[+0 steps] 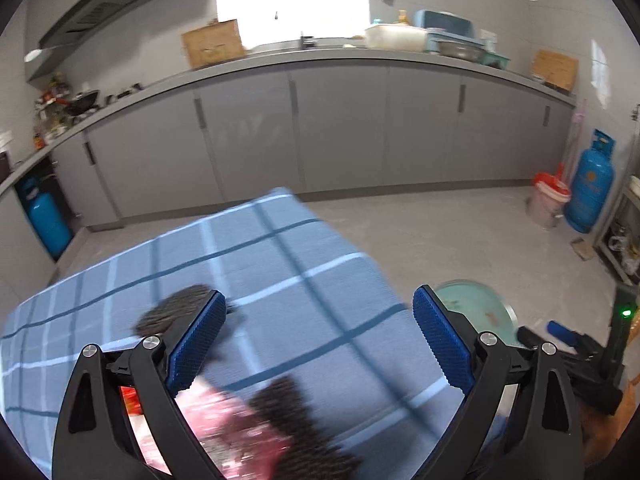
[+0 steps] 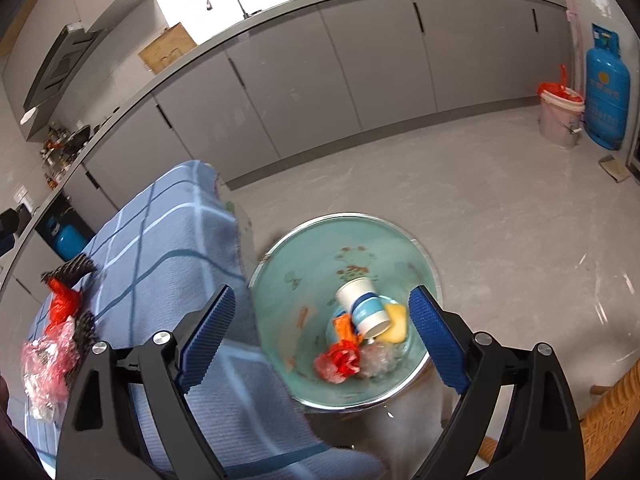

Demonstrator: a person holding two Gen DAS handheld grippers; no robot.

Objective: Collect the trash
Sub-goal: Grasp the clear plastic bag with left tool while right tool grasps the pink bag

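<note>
Pink plastic wrapper point(image 1: 236, 432) and dark scrubbers point(image 1: 176, 308) on checked cloth point(image 1: 280, 264) beneath left gripper point(image 1: 320, 340) (jaws spread, empty); right gripper point(image 2: 324, 336), likewise spread and empty, tilted over green bin point(image 2: 280, 280) holding paper cup point(image 2: 362, 308) and wrappers point(image 2: 338, 364).

Paper cup point(image 2: 362, 307) tipped in basin point(image 2: 280, 280), pink wrapper point(image 2: 44, 364) on cloth

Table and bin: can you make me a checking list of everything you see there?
Surface: blue checked tablecloth.
Job's things: green bin holds paper cup, red wrapper; pink plastic bag, dark scrubbers on the cloth.
Clutter: nothing seen.
Grippers: left gripper open, empty; right gripper open, empty, above the bin.
Cables: nothing seen.
Surroundings: grey cabinets, blue gas cylinder, pink bucket.
</note>
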